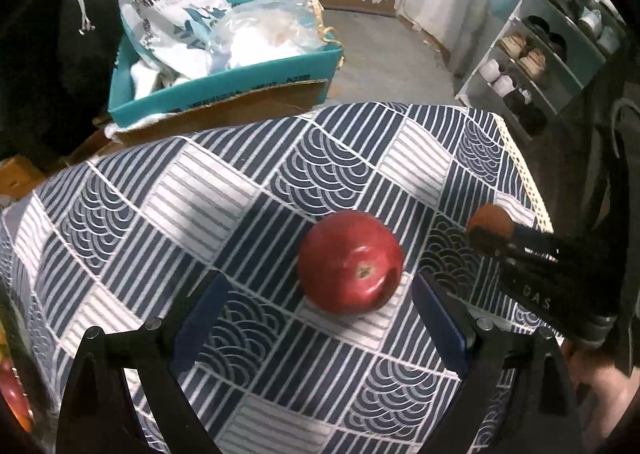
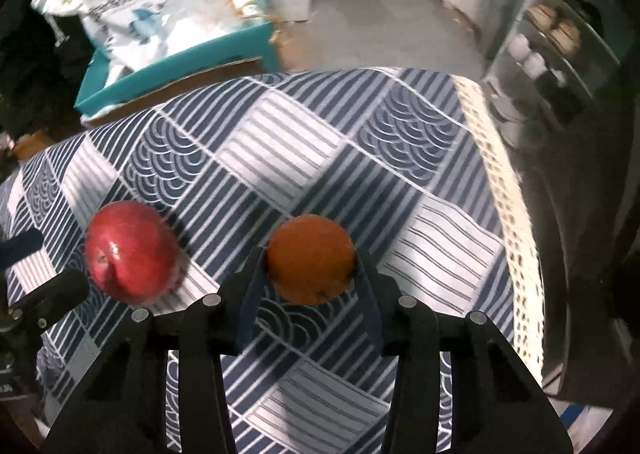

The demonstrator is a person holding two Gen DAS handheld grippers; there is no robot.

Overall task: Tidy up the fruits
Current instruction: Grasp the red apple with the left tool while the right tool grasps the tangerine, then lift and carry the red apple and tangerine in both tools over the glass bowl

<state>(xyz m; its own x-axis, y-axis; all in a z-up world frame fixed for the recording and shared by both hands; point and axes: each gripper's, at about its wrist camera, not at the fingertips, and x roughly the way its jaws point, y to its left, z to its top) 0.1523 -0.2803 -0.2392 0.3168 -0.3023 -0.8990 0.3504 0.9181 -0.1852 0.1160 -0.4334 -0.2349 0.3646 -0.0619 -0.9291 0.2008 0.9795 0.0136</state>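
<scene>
One fruit gripped, one left on the bench.
On the bench point(image 2: 320, 142), the apple point(image 1: 350, 262) lies loose before the spread left gripper point(image 1: 320, 318); right of it, the right gripper point(image 2: 310, 286) pinches the orange point(image 2: 310, 258); neither is sorted yet.

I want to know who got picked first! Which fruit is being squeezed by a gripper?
The orange. The right gripper is shut on it, pads on both sides. The red apple lies free on the tablecloth, untouched.
</scene>
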